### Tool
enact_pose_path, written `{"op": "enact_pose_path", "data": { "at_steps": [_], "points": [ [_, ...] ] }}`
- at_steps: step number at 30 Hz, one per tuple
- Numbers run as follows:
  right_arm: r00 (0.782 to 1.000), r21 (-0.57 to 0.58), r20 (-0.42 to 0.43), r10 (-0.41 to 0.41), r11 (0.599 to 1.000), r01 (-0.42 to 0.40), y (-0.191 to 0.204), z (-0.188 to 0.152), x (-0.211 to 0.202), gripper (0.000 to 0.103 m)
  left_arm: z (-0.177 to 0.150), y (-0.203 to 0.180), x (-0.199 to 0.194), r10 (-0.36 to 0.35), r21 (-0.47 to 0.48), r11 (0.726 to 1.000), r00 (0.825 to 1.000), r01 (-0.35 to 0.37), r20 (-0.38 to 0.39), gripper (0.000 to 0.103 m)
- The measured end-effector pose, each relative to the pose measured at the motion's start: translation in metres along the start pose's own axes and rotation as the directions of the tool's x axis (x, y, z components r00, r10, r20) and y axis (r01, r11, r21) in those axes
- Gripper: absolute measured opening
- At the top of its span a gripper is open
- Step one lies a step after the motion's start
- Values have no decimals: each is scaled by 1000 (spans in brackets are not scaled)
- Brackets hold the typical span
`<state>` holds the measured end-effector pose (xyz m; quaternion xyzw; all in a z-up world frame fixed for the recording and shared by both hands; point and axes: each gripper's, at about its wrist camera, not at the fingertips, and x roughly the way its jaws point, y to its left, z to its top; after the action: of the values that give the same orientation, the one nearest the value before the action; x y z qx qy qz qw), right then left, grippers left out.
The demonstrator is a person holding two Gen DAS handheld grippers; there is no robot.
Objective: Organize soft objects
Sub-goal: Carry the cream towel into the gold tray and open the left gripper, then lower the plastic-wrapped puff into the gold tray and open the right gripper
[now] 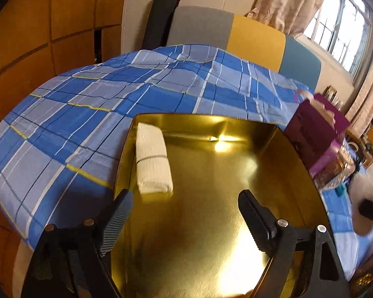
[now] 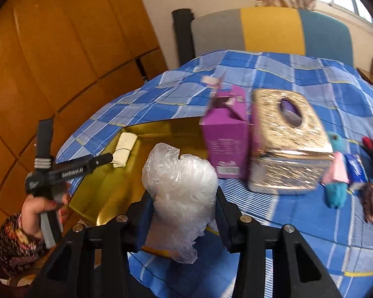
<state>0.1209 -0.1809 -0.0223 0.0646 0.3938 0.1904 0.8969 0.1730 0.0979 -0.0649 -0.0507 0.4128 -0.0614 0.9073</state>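
Blue plaid tablecloth (image 1: 87,104) beside wooden wall panels (image 1: 37,24).

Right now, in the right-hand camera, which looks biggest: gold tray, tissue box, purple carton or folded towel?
1. Gold tray, partly hidden.
2. Tissue box.
3. Purple carton; close to the tissue box, so unsure.
4. Folded towel, farther away.

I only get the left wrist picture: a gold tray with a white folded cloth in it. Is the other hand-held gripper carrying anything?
Observer: Yes, the right hand-held gripper is shut on a crumpled clear plastic bag.
Operator: What's beside that purple box?
Observer: A gold tissue box, touching its right side.
Operator: Anything else soft waiting?
Observer: A teal plush toy lies on the blue plaid cloth, right of the tissue box.
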Motion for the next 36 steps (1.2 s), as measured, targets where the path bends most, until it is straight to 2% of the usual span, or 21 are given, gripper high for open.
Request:
{"op": "enact_pose_path", "data": {
  "at_steps": [5, 9, 13, 18, 24, 26, 33, 36],
  "points": [
    [997, -4, -77, 14, 1000, -15, 20, 14, 34, 46, -10, 2, -9, 11, -28, 1000, 1000, -12, -20, 87],
    [993, -11, -113, 37, 999, -38, 39, 29, 65, 46, -18, 10, -19, 60, -61, 996, 998, -60, -6, 88],
    [991, -88, -135, 18, 996, -30, 62, 45, 100, 46, -25, 20, -26, 65, -98, 993, 998, -64, 3, 89],
    [985, -96, -175, 4, 995, -21, 77, 63, 141, 46, -28, 26, -28, 94, -101, 991, 995, -92, 17, 89],
    [972, -87, -231, -28, 996, 8, 89, 79, 186, 46, -29, 32, -27, 91, -118, 989, 996, -89, 12, 89],
    [968, -59, -249, -38, 998, 24, 88, 83, 202, 46, -29, 33, -27, 89, -124, 988, 996, -87, 11, 89],
    [961, 67, -276, 20, 998, -1, 85, 89, 237, 48, -30, 32, -27, 87, -126, 988, 996, -85, 12, 89],
    [964, 102, -263, 30, 995, -3, 83, 91, 235, 61, -31, 32, -25, 81, -129, 988, 997, -80, 6, 89]
  ]
}}
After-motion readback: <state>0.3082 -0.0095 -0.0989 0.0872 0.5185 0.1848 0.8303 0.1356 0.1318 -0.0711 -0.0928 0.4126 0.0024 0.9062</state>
